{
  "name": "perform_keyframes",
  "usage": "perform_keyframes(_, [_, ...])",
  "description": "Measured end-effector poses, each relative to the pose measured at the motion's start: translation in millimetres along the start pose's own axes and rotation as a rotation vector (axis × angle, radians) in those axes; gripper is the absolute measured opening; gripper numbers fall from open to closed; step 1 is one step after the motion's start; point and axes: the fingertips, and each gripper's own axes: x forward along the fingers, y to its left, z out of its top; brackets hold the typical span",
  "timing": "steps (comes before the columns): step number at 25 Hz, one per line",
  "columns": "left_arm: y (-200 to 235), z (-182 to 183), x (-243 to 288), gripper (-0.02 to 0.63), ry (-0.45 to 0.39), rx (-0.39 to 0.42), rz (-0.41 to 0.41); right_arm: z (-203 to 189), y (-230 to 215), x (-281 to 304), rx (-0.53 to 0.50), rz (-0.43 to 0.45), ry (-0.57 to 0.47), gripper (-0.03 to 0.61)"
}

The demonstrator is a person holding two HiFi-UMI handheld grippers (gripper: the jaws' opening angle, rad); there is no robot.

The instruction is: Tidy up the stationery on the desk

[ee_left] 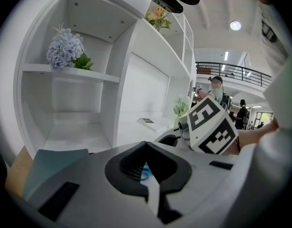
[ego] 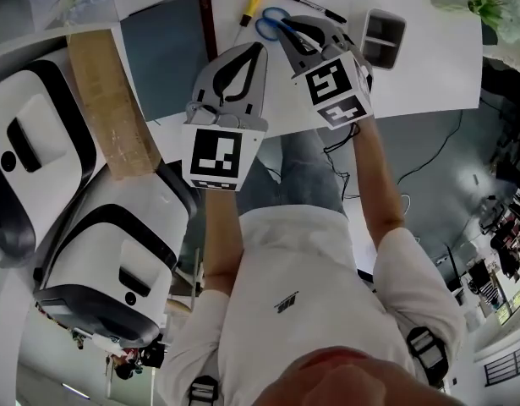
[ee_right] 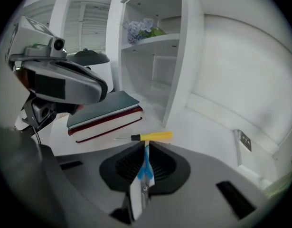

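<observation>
While I watch from over both hands, the right tool (ee_right: 145,145) is clamped on the scissors (ee_right: 146,167). They sit edge-on between its pads, with the blue handles reaching out past its tips above the white desk (ego: 429,66). I cannot tell whether they touch the desk. Just ahead of those tips lies a yellow-handled screwdriver (ee_right: 153,137). Farther ahead and to this tool's left is a stack of books (ee_right: 105,113) with a dark teal one on top. In the head view a black marker (ego: 310,5) lies beyond the tool, and a grey pen tray (ego: 383,36) sits near its right side. The left tool (ee_left: 146,144) hangs just beside the right one, on its left. Its jaws are drawn together at the tips with nothing between them; the blue glimpsed through their gap lies beyond them
</observation>
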Motion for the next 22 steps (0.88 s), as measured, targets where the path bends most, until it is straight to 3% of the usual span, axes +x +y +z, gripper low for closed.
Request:
perform_keyframes(7, [5,-4,5,0.000,0.001,-0.013,0.015,-16,3,28,-0.032,0.066,0.088,0.028])
perform_keyframes(22, [10,-11,8,0.000,0.022,-0.014,0.038,-34,10,58,-0.033,0.147,0.167,0.067])
